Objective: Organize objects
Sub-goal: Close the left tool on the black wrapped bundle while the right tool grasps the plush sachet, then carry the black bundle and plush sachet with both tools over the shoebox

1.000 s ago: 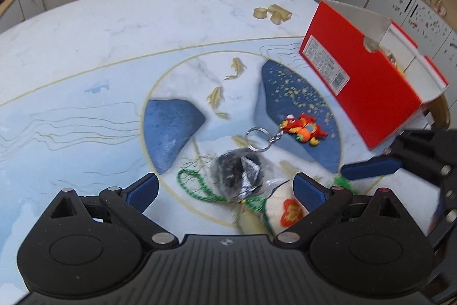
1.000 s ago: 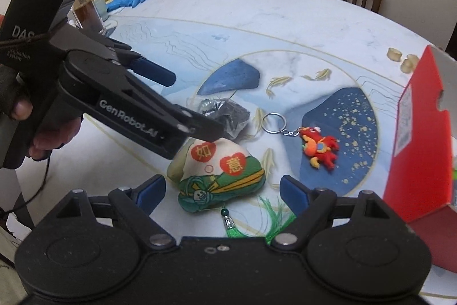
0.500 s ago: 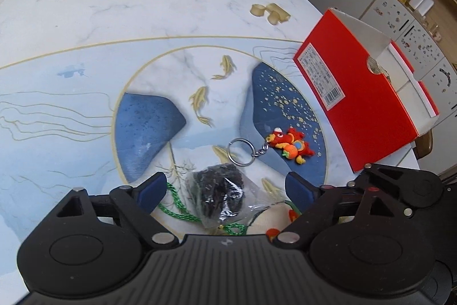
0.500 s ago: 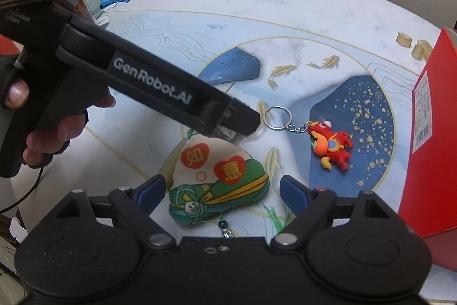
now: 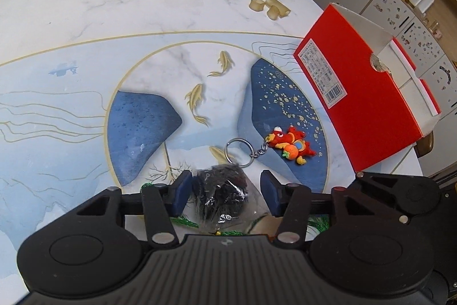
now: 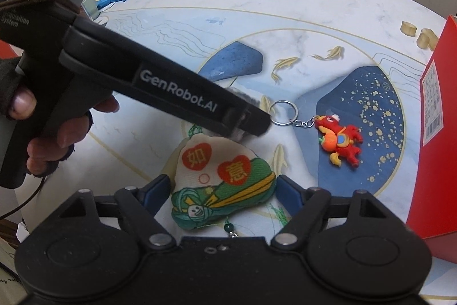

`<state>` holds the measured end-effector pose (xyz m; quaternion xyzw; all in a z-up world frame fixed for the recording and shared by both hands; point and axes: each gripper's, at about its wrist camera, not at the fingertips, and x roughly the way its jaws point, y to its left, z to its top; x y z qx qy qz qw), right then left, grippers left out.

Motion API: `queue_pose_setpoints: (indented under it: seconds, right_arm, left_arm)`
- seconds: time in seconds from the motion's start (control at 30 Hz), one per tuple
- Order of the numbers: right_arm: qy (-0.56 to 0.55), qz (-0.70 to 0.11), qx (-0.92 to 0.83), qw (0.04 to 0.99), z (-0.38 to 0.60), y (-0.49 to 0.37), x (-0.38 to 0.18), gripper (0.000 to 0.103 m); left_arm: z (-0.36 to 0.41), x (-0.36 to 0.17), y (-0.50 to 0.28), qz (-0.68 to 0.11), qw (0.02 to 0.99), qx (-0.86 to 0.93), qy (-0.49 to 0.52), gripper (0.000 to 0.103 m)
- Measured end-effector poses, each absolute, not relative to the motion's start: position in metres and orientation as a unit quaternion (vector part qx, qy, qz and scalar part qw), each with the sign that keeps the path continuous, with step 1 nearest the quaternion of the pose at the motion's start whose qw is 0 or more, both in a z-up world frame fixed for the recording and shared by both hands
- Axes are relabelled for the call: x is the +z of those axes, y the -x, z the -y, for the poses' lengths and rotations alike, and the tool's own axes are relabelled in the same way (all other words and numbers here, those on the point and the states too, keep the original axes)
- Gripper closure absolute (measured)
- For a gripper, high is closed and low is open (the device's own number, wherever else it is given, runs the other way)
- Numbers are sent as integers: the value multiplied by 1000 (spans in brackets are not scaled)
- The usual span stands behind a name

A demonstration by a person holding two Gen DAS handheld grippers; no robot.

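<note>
Clutter on bench (image 5: 85,19): left claw (image 5: 225,192) straddles black bag (image 5: 220,192), fingers part-open, one pad maybe touching. Right claw (image 6: 222,190) open around pouch (image 6: 220,179), left tool crossing above. Keychain (image 5: 288,145) just beyond; red box (image 5: 365,105) right.

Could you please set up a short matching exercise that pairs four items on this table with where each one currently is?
Items:
1. black bagged bundle
2. embroidered sachet
3. red dragon keychain
4. red box

Places:
A. at the table's edge
B. between the right gripper's fingers
C. on the dark blue patch
D. between the left gripper's fingers

Pairs: 1-D, 2-B, 3-C, 4-A
</note>
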<state>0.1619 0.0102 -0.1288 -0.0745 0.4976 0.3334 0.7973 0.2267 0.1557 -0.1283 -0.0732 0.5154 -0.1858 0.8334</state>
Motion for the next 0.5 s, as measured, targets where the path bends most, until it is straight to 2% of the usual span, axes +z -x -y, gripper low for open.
queue_pose_setpoints:
  seconds: [0.17, 0.5]
  right_arm:
    - [73, -499, 325, 800, -8, -161, -127, 32]
    - [70, -502, 298, 809, 11, -148, -107, 34]
  left_arm:
    - [-159, -129, -227, -516, 834, -179, 76, 62]
    - [-171, -125, -226, -516, 835, -163, 103, 64]
